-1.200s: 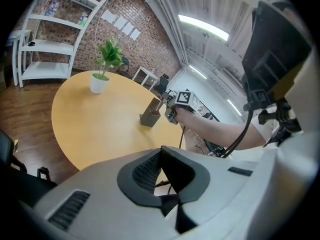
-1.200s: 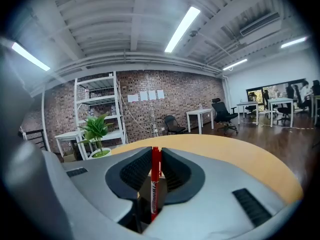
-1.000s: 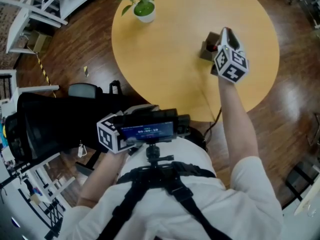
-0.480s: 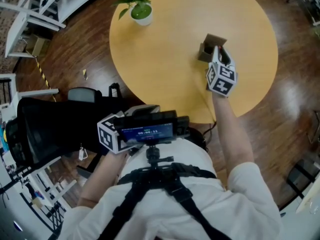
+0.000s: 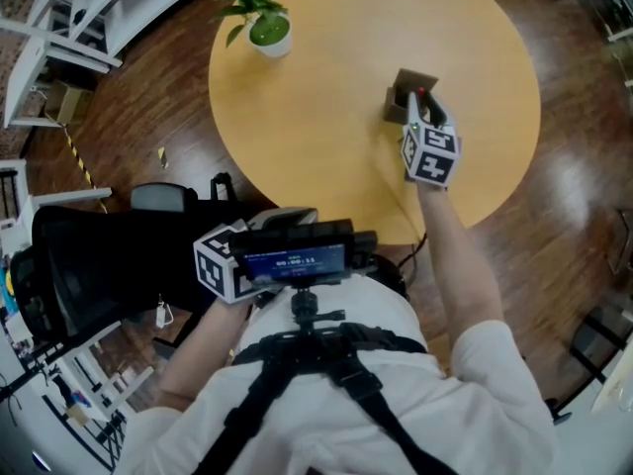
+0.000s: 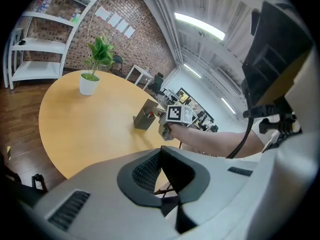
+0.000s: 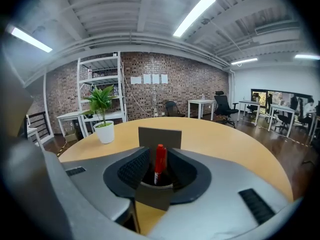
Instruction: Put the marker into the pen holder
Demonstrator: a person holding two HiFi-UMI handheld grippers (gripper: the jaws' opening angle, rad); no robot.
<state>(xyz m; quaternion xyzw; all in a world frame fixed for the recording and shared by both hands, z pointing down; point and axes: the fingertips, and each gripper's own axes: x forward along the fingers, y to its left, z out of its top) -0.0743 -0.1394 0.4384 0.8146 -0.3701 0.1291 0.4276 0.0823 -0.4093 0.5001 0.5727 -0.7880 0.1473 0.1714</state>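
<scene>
A grey pen holder stands on the round wooden table. The red marker stands upright inside the holder, between the jaws of my right gripper. Those jaws are opening, and a gap shows on each side of the marker. In the head view the right gripper sits right over the holder's near side. My left gripper is held back at the person's waist, off the table edge. Its tips meet with nothing between them. From there the holder shows far ahead.
A potted green plant in a white pot stands at the table's far left edge. A black office chair is on the floor to the left. White shelving stands beyond it. A cable hangs from the table's near edge.
The right gripper has come down and in toward the holder, bringing the marker into it. The left gripper has stayed at the waist.
</scene>
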